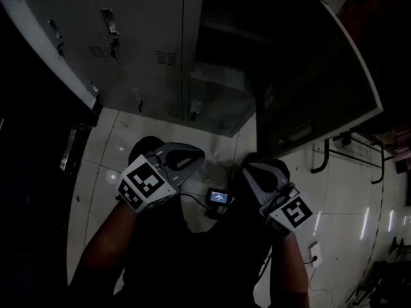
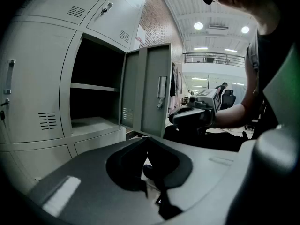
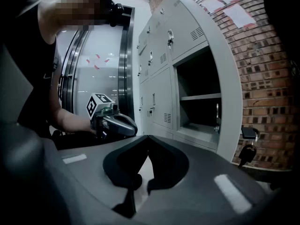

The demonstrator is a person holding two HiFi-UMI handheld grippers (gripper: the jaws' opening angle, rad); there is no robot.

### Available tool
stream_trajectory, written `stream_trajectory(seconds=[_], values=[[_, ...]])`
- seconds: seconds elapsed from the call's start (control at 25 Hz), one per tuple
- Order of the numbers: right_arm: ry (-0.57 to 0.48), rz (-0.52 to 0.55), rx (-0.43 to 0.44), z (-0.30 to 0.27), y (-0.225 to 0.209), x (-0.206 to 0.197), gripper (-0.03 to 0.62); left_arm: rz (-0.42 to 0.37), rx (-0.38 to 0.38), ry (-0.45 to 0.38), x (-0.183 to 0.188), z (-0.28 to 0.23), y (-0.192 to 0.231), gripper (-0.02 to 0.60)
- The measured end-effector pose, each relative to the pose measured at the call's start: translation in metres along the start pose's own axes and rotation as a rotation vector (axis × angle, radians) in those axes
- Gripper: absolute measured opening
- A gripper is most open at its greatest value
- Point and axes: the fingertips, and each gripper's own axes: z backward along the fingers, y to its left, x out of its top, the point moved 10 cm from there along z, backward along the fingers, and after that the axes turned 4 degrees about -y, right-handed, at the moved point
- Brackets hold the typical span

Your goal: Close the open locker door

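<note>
While my left gripper [image 1: 189, 156] and right gripper [image 1: 260, 172] hang low by the body, both clenched on nothing, the open locker door [image 1: 308, 88] stands swung wide to the right ahead, well apart from either. I judge that a closed tip pressed on its smooth metal face could skid off, or that a hard shove could bounce it back open.

The head camera is looking steeply down from above on the left tool [image 1: 183, 159], the right tool [image 1: 263, 172] and the floor [image 1: 347, 204]. Each tool camera is riding just behind its own jaws and is facing the open locker [image 2: 93, 93] from near. All three views are sharing this locker.
</note>
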Motion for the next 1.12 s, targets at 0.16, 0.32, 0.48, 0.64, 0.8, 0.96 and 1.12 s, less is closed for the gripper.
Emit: stream_trajectory(seconds=[0.16,0.32,0.48,0.64,0.8,0.96,1.12], values=[[-0.001,0.003,-0.003,0.001,-0.002,0.0,0.003,-0.007,0.0,-0.004,0.003,-0.001,0.0,0.012],[-0.011,-0.007,-0.015,0.002,-0.003,0.001,0.002,-0.007,-0.003,-0.007,0.002,-0.002,0.0,0.012],[-0.053,-0.02,0.004,0.005,-0.001,0.005,0.002,-0.011,-0.001,-0.002,0.001,-0.001,0.0,0.012],[-0.074,-0.017,-0.008,0.011,-0.001,0.008,0.002,-0.006,0.009,-0.009,0.0,0.0,0.001,0.012],[-0.068,-0.016,-0.04,0.022,0.0,0.008,0.003,-0.007,-0.005,-0.001,0.002,-0.001,0.0,0.012],[-0.043,0.008,-0.064,0.036,-0.003,0.012,0.003,-0.005,-0.005,-0.01,0.003,-0.001,0.0,0.012],[-0.062,0.032,-0.135,0.061,-0.01,0.022,0.003,-0.009,-0.004,-0.009,0.003,-0.001,-0.001,0.012]])
